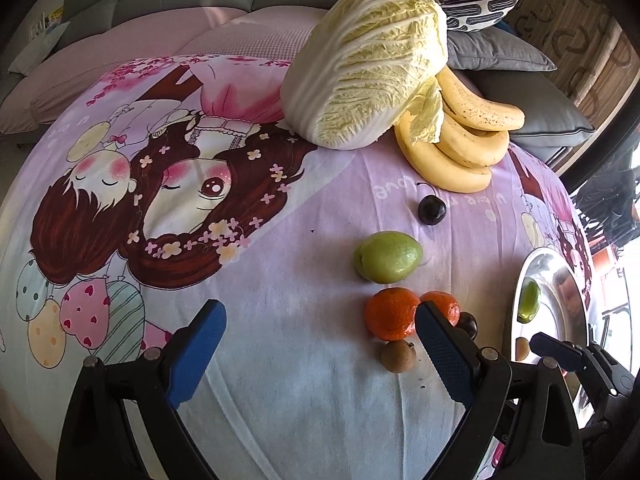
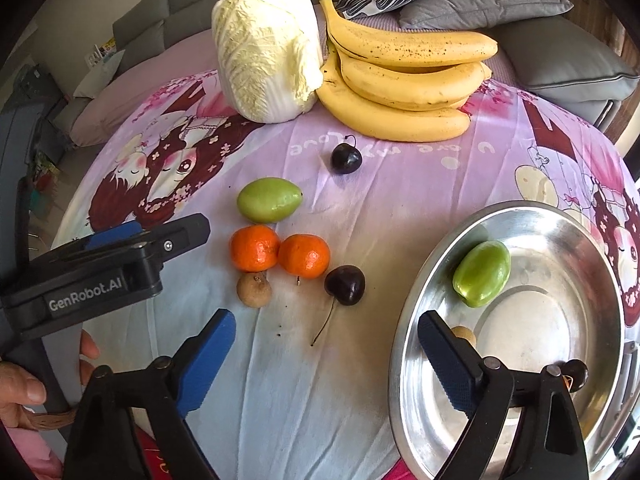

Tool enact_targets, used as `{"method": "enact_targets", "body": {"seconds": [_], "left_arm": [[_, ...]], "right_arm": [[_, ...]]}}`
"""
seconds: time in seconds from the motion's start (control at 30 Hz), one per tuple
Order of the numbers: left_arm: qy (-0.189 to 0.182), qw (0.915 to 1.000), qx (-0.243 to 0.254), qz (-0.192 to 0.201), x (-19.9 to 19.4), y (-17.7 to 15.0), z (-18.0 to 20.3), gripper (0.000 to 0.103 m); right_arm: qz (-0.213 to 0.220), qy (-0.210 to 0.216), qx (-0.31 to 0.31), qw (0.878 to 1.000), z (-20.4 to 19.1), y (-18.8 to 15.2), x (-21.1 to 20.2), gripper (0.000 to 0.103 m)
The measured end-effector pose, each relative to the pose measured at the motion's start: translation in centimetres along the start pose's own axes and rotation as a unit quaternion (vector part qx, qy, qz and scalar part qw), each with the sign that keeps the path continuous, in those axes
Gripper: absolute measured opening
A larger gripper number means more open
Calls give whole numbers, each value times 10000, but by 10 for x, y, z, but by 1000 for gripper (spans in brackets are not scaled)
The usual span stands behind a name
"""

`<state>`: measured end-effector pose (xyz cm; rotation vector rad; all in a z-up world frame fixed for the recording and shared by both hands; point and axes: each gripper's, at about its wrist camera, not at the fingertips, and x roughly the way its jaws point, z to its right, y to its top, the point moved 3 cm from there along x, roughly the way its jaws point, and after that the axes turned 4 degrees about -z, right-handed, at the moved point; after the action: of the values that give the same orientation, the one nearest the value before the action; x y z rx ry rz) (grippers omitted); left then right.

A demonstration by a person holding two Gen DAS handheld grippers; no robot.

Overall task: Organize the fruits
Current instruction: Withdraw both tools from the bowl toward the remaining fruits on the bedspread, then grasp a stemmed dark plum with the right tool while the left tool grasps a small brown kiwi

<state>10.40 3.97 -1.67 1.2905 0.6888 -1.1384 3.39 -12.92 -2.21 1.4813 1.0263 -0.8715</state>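
Observation:
Two oranges (image 2: 254,248) (image 2: 304,255), a green fruit (image 2: 269,199), a longan (image 2: 253,289) and a dark cherry (image 2: 345,285) lie on the printed cloth. A steel plate (image 2: 568,264) at the right holds another green fruit (image 2: 482,273), a longan (image 2: 464,335) and a cherry (image 2: 575,374). My right gripper (image 2: 326,356) is open over bare cloth just short of the cherry, its right finger over the plate's rim. My left gripper (image 1: 320,340) is open too, with nothing between its fingers; the oranges (image 1: 390,314) sit by its right fingertip.
A bunch of bananas (image 2: 408,76) and a napa cabbage (image 2: 264,52) lie at the far side, with a second loose cherry (image 2: 346,158) in front of them. Grey cushions and a sofa stand behind. A person's hand (image 2: 20,388) shows at the lower left.

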Motion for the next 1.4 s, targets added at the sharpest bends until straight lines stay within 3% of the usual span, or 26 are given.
{"method": "enact_targets", "body": {"seconds": [0.37, 0.53, 0.83, 1.23, 1.4], "left_arm": [[-127, 9997, -149, 124, -6, 2, -5, 95], [-196, 9997, -112, -6, -3, 0, 0, 95], [-410, 9985, -101, -343, 9, -5, 7, 95], [-514, 9976, -33, -472, 13, -5, 12, 94], [-581, 9966, -59, -589, 16, -5, 13, 87]], "right_arm": [[-31, -32, -149, 9999, -3, 5, 11, 68], [-40, -57, -272, 9996, -5, 9, 17, 55], [-145, -110, -334, 9993, -1, 12, 31, 45], [-204, -261, -361, 9988, 5, 17, 48, 36], [-193, -270, -369, 9988, 5, 18, 51, 31]]}}
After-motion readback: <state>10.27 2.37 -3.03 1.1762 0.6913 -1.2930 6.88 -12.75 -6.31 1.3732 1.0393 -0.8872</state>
